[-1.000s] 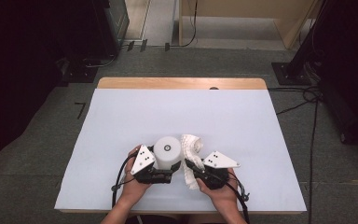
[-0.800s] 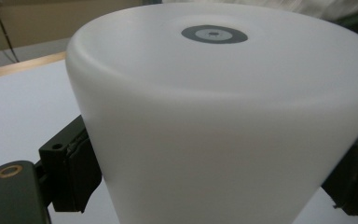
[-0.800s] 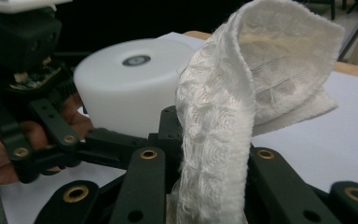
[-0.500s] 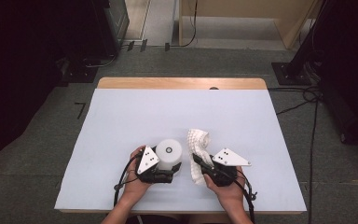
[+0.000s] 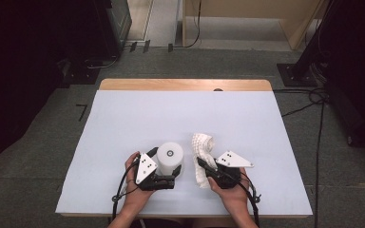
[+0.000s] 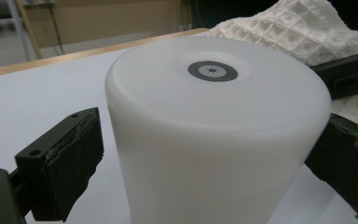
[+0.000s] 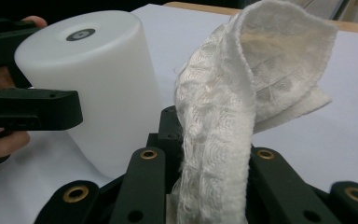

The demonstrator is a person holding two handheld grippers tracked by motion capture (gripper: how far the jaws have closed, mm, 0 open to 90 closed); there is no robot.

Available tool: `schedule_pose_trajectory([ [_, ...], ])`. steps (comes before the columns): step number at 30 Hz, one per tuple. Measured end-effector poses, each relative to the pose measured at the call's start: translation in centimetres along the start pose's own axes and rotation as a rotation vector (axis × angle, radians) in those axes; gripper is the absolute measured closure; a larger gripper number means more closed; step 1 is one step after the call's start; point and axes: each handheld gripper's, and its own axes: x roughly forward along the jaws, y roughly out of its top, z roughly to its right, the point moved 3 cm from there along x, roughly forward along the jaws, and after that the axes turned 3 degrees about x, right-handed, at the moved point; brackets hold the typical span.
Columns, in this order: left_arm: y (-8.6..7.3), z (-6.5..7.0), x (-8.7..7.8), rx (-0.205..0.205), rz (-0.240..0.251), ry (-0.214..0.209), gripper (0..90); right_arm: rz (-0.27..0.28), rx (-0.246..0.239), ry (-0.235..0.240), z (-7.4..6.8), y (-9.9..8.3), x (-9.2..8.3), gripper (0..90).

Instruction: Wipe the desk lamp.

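A white cylinder [image 5: 170, 156] with a small grey disc on top stands upright near the front of the table. My left gripper [image 5: 164, 166] straddles it from the left, and in the left gripper view [image 6: 209, 154] a thin strip of table shows between the cylinder [image 6: 214, 130] and the left pad, so the jaws look open. To the right, my right gripper [image 5: 200, 164] is shut on a white waffle-weave cloth [image 5: 203, 145]. The cloth [image 7: 242, 93] rises from the jaws and folds over just right of the cylinder [image 7: 98, 84], without touching it.
The table [image 5: 123, 123] has a pale blue-white cover and a wooden strip along its far edge. Dark equipment stands on the floor to the left and cables [image 5: 313, 99] trail at the right. Both hands are close to the front edge.
My right gripper has drawn the cloth a little to the right, away from the cylinder, opening a gap between them. The cylinder and the left gripper have stayed in place.
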Motion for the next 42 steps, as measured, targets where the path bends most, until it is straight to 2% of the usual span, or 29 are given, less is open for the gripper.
schedule_pose_trajectory([
  [3, -0.3, 0.6, 0.9, -0.003, -0.050, 0.044, 1.3, -0.013, 0.003, 0.005, -0.1, -0.4, 0.3, 75.7],
  [5, -0.5, 0.6, 1.1, 0.001, -0.057, 0.065, 4.5, -0.021, -0.002, 0.007, -0.2, -0.6, 0.6, 75.7],
  [8, -0.4, 0.4, 1.0, 0.000, -0.056, 0.045, 8.6, -0.028, -0.007, 0.013, -0.6, -0.7, 0.7, 75.7],
  [12, 0.1, -0.5, 0.6, -0.021, -0.046, -0.009, 8.8, -0.033, -0.012, 0.022, -0.9, -0.8, 0.9, 75.7],
  [15, 1.2, -1.3, -0.3, -0.031, 0.020, -0.088, 8.8, -0.051, -0.021, 0.034, -1.3, -1.1, 1.4, 75.7],
  [17, 2.0, -1.4, -0.9, -0.020, 0.050, -0.137, 8.8, -0.061, -0.019, 0.043, -1.6, -1.3, 1.6, 75.7],
  [20, 2.4, -1.3, -1.2, 0.017, 0.055, -0.168, 8.9, -0.052, -0.031, 0.051, -2.3, -1.1, 1.7, 75.7],
  [21, 2.4, -1.3, -1.2, 0.017, 0.055, -0.168, 8.9, -0.052, -0.031, 0.051, -2.3, -1.1, 1.7, 75.7],
  [24, 2.0, -1.2, -0.9, 0.044, 0.031, -0.203, 8.9, -0.022, -0.030, 0.059, -2.6, -0.1, 1.0, 75.7],
  [27, 1.5, -0.9, -0.4, 0.061, -0.003, -0.214, 8.9, 0.037, -0.031, 0.076, -3.0, 1.2, -0.3, 75.7],
  [28, 1.5, -0.9, -0.4, 0.061, -0.003, -0.214, 8.9, 0.037, -0.031, 0.076, -3.0, 1.2, -0.3, 75.7],
  [29, 1.3, -0.7, -0.1, 0.064, -0.010, -0.220, 8.9, 0.080, -0.053, 0.073, -3.4, 2.3, -1.3, 75.7],
  [32, 1.6, -0.7, -0.2, 0.065, 0.002, -0.223, 8.9, 0.097, -0.063, 0.073, -3.6, 2.6, -1.8, 75.8],
  [34, 1.8, -0.9, -0.4, 0.063, 0.009, -0.216, 8.9, 0.075, -0.061, 0.069, -3.4, 2.0, -1.3, 75.8],
  [39, 2.1, -1.1, -0.7, 0.055, 0.023, -0.215, 9.0, -0.038, -0.040, 0.055, -2.5, -0.6, 1.2, 75.8],
  [42, 1.9, -1.1, -0.6, 0.054, 0.022, -0.218, 8.9, -0.053, -0.040, 0.050, -2.5, -0.8, 1.5, 75.8],
])
